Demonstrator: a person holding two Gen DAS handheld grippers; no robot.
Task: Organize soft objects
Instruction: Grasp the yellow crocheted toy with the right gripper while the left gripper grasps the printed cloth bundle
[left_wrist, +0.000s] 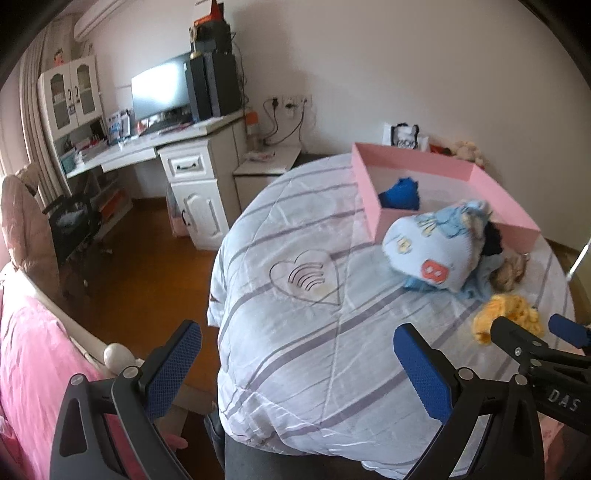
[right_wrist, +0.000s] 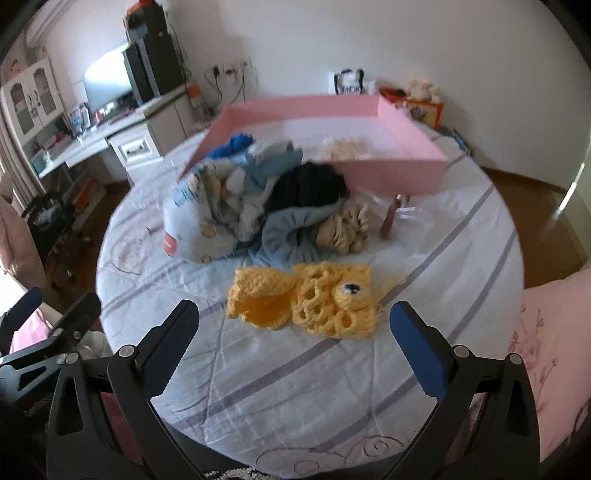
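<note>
the left gripper (left_wrist: 297, 365) hangs with its fingers spread wide and nothing between them, above the near edge of the quilt (left_wrist: 295, 350), a white one with grey stripes and a stitched heart. the right gripper (right_wrist: 295, 343) is likewise spread wide and empty, held just above the quilt, with the yellow crochet piece (right_wrist: 303, 304) lying flat on the cloth right ahead of its fingertips and not touching them.

beyond the yellow piece, toward the middle of the quilt, sits a heap of soft things: a pale blue printed cloth (right_wrist: 207, 218) on the left side of the heap, a black knit (right_wrist: 310, 186) on top, a grey-blue cloth (right_wrist: 291, 232) below it and a beige ruffled piece (right_wrist: 347, 229) on the right. the heap rests against the near wall of the pink box (right_wrist: 399, 177), which stands open at the far edge of the quilt. inside the box a dark blue cloth (left_wrist: 400, 194) lies in the near left corner, and a cream knitted piece (right_wrist: 347, 147) lies farther right on its floor. a small brownish object (right_wrist: 391, 218) lies on the quilt just beside the beige piece, too blurred to name.

past the quilt's left edge a white desk (left_wrist: 155, 144) with a monitor (left_wrist: 160, 90) stands by the wall.
</note>
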